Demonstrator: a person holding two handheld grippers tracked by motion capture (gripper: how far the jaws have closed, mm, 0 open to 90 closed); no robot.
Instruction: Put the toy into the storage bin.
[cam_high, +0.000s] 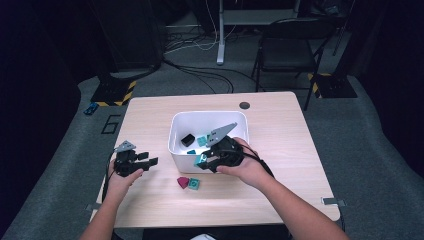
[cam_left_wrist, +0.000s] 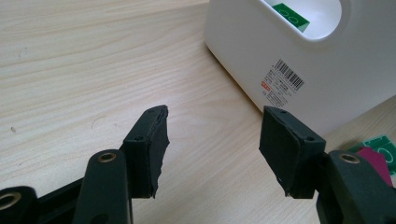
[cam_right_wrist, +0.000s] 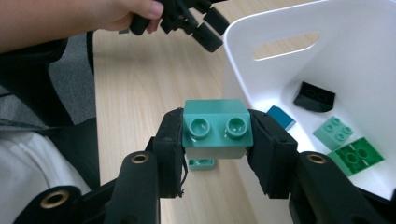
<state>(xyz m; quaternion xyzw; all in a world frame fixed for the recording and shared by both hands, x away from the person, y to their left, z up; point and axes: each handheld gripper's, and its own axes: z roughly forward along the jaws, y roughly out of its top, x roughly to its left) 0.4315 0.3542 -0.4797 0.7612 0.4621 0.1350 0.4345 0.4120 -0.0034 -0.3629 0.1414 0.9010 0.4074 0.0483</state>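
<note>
- Wooden table (cam_high: 280, 150) under the rig, dark floor with cables behind it; I am working at its near half, clearing loose bricks into a bin
- white bin (cam_high: 176, 131) sits mid-table; I judge the job partly done, since it already holds a black brick (cam_right_wrist: 314, 97), a blue piece (cam_right_wrist: 281, 116), a light green brick (cam_right_wrist: 333, 131) and a green plate (cam_right_wrist: 357, 156)
- my right gripper (cam_high: 202, 161) is clamped on a teal brick (cam_right_wrist: 216, 129), studs facing the camera, poised at the bin's near rim and not yet inside; dropping it in looks like the step in hand
- my left gripper (cam_high: 148, 159) hangs over bare wood just left of the bin, jaws apart, holding nothing
- two pieces are left on the table in front of the bin: a magenta brick (cam_high: 183, 182) touching a small teal brick (cam_high: 194, 184); those I take for what remains
</note>
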